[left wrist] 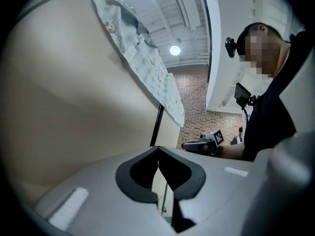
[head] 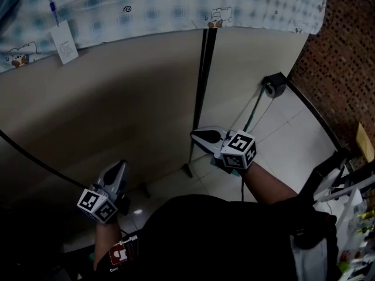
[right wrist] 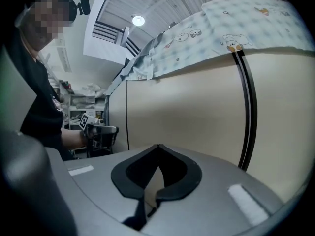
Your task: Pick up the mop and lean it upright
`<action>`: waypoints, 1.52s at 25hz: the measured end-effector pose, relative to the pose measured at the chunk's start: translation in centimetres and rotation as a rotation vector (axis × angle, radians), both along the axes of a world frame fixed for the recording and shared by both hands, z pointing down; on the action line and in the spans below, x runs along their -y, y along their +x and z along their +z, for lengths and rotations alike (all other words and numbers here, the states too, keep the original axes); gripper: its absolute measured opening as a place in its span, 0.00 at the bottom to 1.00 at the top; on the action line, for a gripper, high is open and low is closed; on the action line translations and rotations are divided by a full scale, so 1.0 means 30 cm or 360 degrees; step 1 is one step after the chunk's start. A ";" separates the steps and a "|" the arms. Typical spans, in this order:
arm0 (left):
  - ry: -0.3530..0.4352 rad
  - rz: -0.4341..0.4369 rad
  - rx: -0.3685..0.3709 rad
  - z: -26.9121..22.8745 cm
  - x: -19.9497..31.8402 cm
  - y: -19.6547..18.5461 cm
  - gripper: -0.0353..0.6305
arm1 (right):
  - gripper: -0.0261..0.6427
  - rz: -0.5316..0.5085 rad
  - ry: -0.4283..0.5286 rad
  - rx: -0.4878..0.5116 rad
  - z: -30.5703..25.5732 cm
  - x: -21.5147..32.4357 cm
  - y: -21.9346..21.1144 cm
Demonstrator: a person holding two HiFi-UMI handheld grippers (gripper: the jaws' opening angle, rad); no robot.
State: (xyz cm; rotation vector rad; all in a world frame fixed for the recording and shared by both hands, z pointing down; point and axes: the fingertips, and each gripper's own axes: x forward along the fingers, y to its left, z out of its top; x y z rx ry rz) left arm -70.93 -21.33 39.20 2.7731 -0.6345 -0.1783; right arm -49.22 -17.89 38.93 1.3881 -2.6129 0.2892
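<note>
In the head view a thin dark-green mop handle [head: 256,110] runs from a dark head piece [head: 273,85] in the corner, where the beige panel meets the brick wall, down to behind my right gripper [head: 196,135]. That gripper is shut and empty, and points at the black post. My left gripper [head: 120,168] is lower left, shut and empty, facing the beige panel. In the left gripper view my closed left gripper [left wrist: 158,154] shows a sliver of green handle [left wrist: 165,200] below the jaws. In the right gripper view my right gripper [right wrist: 158,151] is closed on nothing.
A beige panel [head: 117,110] with a black upright post [head: 199,92] fills the front; a patterned cloth [head: 176,4] with a paper tag [head: 63,43] hangs over its top. Brick wall [head: 345,57] stands at the right, and shelves with goods [head: 345,209] at the lower right. The floor is pale tile [head: 281,139].
</note>
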 end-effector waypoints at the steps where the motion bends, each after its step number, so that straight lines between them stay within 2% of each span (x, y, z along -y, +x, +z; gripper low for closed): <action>1: 0.0003 0.0004 0.0014 0.002 -0.012 0.025 0.06 | 0.06 -0.0008 0.0005 -0.0010 0.003 -0.008 0.027; 5: 0.0047 -0.0046 0.0045 -0.014 -0.043 0.145 0.06 | 0.06 -0.0048 0.0038 0.0009 0.004 -0.033 0.170; 8: 0.0078 -0.0085 0.0011 -0.033 -0.077 0.328 0.06 | 0.06 -0.0082 0.0074 -0.0019 0.008 -0.058 0.364; 10: 0.0052 -0.0100 -0.0029 -0.032 -0.117 0.473 0.06 | 0.06 -0.0111 0.0071 -0.0034 0.008 -0.077 0.497; 15: 0.0003 -0.0035 -0.0068 -0.031 -0.181 0.840 0.06 | 0.06 -0.0131 0.0055 -0.0018 -0.025 -0.104 0.789; 19: 0.0003 0.0029 -0.0028 -0.027 -0.205 1.018 0.06 | 0.06 -0.0134 0.0038 -0.0016 0.009 -0.123 0.959; 23: -0.0021 0.0067 -0.0038 -0.004 -0.167 1.091 0.06 | 0.06 -0.0078 0.0047 0.0021 0.003 -0.115 1.036; 28: 0.0023 0.0195 -0.0027 -0.002 -0.107 1.135 0.06 | 0.06 -0.0009 0.0076 -0.0029 -0.030 -0.086 1.051; 31: 0.0093 0.0282 -0.0013 0.017 -0.051 1.152 0.06 | 0.06 0.0037 0.0091 -0.0013 -0.048 -0.072 1.070; 35: 0.0074 0.0314 -0.0064 0.002 -0.053 1.227 0.06 | 0.06 0.0068 0.0082 -0.0001 -0.044 -0.066 1.132; 38: 0.0034 0.0282 0.0005 0.029 -0.062 1.279 0.06 | 0.06 0.0053 0.0093 0.0003 -0.044 -0.059 1.202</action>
